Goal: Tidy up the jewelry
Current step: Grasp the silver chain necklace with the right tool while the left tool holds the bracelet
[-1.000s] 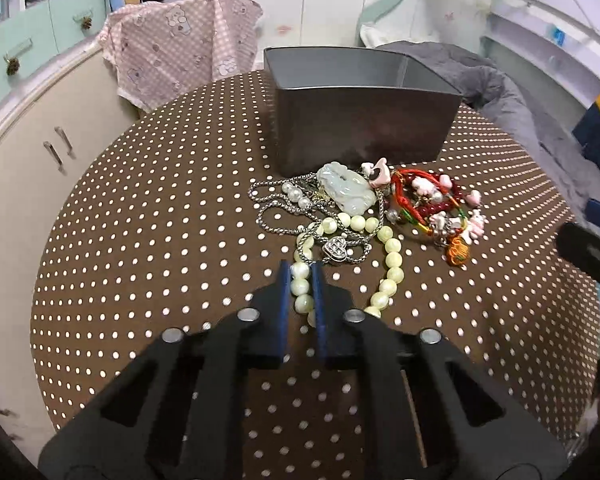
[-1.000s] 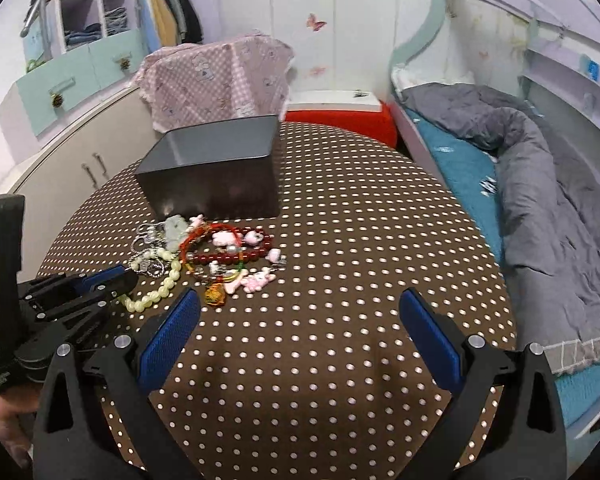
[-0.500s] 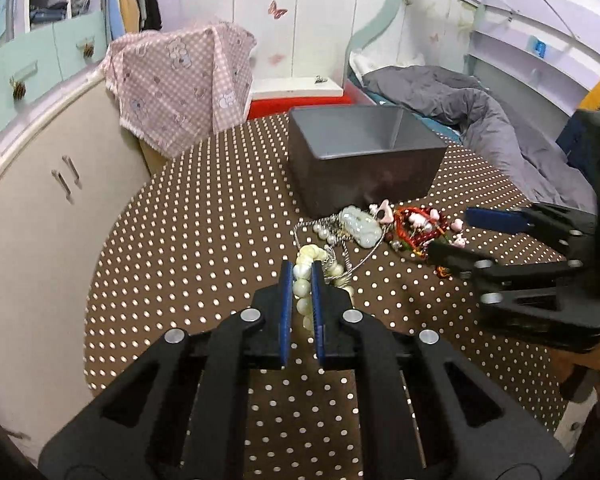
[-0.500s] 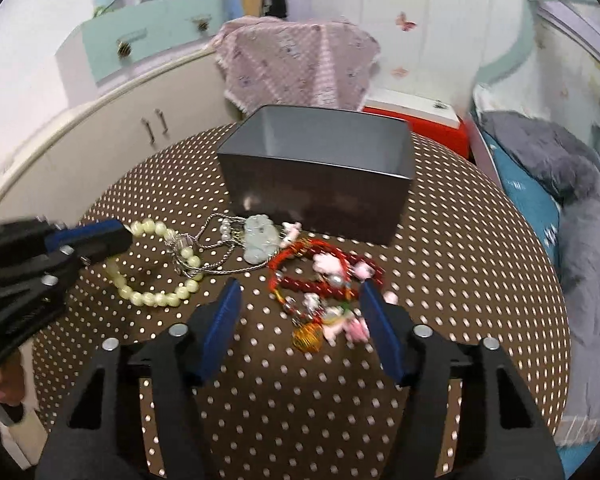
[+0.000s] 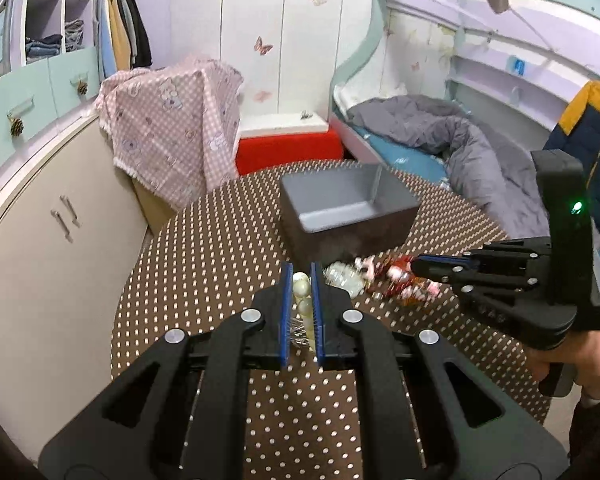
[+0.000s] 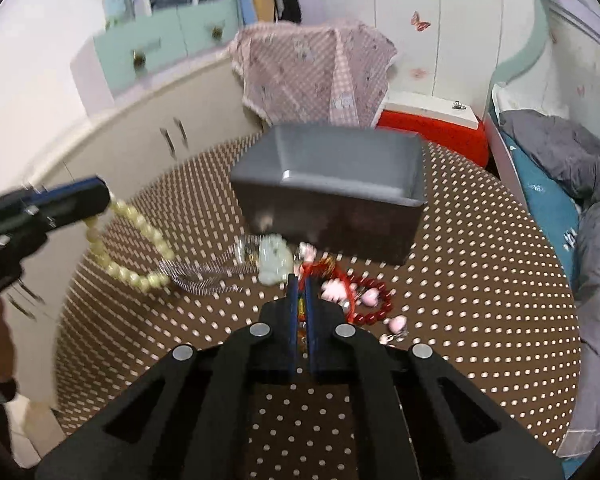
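Note:
My left gripper (image 5: 301, 276) is shut on a pale bead bracelet (image 5: 302, 292), which shows between its blue pads. In the right wrist view this bracelet (image 6: 132, 248) hangs in a loop from the left gripper (image 6: 100, 196) above the table. A silver chain (image 6: 204, 276) trails from its low end. My right gripper (image 6: 299, 286) has its jaws closing to a narrow slit, pads pressing on the cord and orange charm of the red bracelet (image 6: 372, 300). A pale jade pendant (image 6: 274, 260) lies just left of it. The dark grey box (image 6: 332, 200) stands open behind the jewelry.
The round table wears a brown dotted cloth (image 5: 220, 248). A cream cabinet (image 5: 40, 240) curves along its left. A pink checked cover (image 5: 172, 120) and a red box (image 5: 288, 152) are behind. A bed with a grey duvet (image 5: 460, 152) lies right. A hand (image 5: 580, 356) holds the right gripper.
The left gripper rose with the bead bracelet, lifting it off the cloth and dragging the silver chain. The right gripper came in over the red bracelet and went from wide open to shut.

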Available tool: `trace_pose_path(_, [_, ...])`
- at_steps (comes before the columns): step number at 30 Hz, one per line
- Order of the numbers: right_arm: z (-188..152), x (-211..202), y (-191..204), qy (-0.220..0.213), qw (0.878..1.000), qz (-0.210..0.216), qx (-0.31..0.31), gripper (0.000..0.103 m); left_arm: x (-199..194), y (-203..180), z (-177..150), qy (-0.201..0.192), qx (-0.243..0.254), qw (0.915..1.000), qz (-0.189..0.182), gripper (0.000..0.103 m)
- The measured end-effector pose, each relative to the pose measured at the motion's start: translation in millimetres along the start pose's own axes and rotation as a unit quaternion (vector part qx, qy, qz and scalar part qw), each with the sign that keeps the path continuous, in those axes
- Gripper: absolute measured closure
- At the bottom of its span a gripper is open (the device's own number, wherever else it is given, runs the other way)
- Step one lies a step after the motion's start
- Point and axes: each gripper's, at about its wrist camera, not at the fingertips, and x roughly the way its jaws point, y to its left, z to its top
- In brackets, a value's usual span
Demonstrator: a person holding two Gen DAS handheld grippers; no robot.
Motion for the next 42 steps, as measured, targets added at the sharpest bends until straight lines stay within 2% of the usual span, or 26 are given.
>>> trace_pose_path(5, [19, -28, -8, -0.029, 0.999, 0.027, 0.016, 0.101, -13, 0, 17, -0.029, 0.007, 0.9995, -0.012, 0.094])
trace_pose_path(9, [26, -34, -5, -0.029, 0.999, 0.021, 0.007, 0.101, -20, -4, 25, -0.044, 0.015, 0.9988, -0.013, 0.094])
trace_pose_path(10, [25, -30, -3, -0.021, 1.0, 0.019, 0.002, 0.097, -20, -4, 26, -0.045, 0.018, 0.9987, -0.012, 0.094])
trace_pose_path(12, [21, -18, 6, -0.003, 1.0, 0.016, -0.01, 0.081, -17, -4, 25, -0.041, 0.017, 0.9989, -0.013, 0.094])
trace_pose_path(13, [18, -11, 14, 0.004, 0.999, 0.029, -0.023, 0.061, -16, -3, 23, -0.038, 0.017, 0.999, -0.014, 0.094])
trace_pose_path(14, [15, -4, 23, 0.007, 0.998, 0.037, -0.04, 0.05, -14, -2, 21, -0.034, 0.015, 0.9992, -0.015, 0.094])
trace_pose_path(15, [13, 2, 31, 0.01, 0.998, 0.036, -0.055, 0.049, -12, -2, 18, -0.028, 0.014, 0.9994, -0.015, 0.094])
trace_pose_path(19, [15, 34, 63, 0.016, 0.993, 0.054, -0.107, 0.05, -9, 0, 9, -0.015, 0.007, 0.9997, -0.018, 0.094])
trace_pose_path(21, [18, 53, 75, 0.032, 0.988, 0.066, -0.132, 0.057, -9, 3, 5, -0.011, 0.003, 0.9998, -0.019, 0.094])
trace_pose_path(22, [20, 59, 79, 0.038, 0.987, 0.074, -0.141, 0.068, -9, 5, 3, -0.009, 0.0, 0.9998, -0.017, 0.094])
trace_pose_path(23, [21, 64, 82, 0.045, 0.985, 0.078, -0.148, 0.089, -9, 8, 2, -0.008, -0.002, 0.9998, -0.016, 0.094])
trace_pose_path(24, [21, 70, 86, 0.055, 0.983, 0.075, -0.16, 0.099, -8, 10, 1, -0.006, -0.005, 0.9999, -0.014, 0.094])
trace_pose_path(25, [21, 72, 87, 0.062, 0.982, 0.062, -0.169, 0.101, -8, 14, -1, -0.005, -0.01, 0.9999, -0.01, 0.094])
trace_pose_path(31, [23, 48, 60, 0.037, 0.989, 0.085, -0.116, 0.102, -8, 33, -6, -0.002, -0.032, 0.9995, 0.007, 0.094])
trace_pose_path(34, [20, 35, 43, 0.028, 0.992, 0.097, -0.08, 0.102, -7, 35, -7, 0.0, -0.037, 0.9993, 0.0, 0.094])
trace_pose_path(38, [21, 22, 25, 0.018, 0.988, 0.151, -0.017, 0.102, -1, 33, -9, 0.004, -0.034, 0.9994, 0.006, 0.094])
trace_pose_path(40, [20, 21, 27, 0.019, 0.987, 0.156, -0.017, 0.101, 7, 31, -13, 0.016, -0.03, 0.9994, 0.002, 0.094])
trace_pose_path(42, [18, 27, 37, 0.041, 0.987, 0.152, -0.031, 0.101, 20, 27, -20, 0.033, -0.022, 0.9992, -0.002, 0.094])
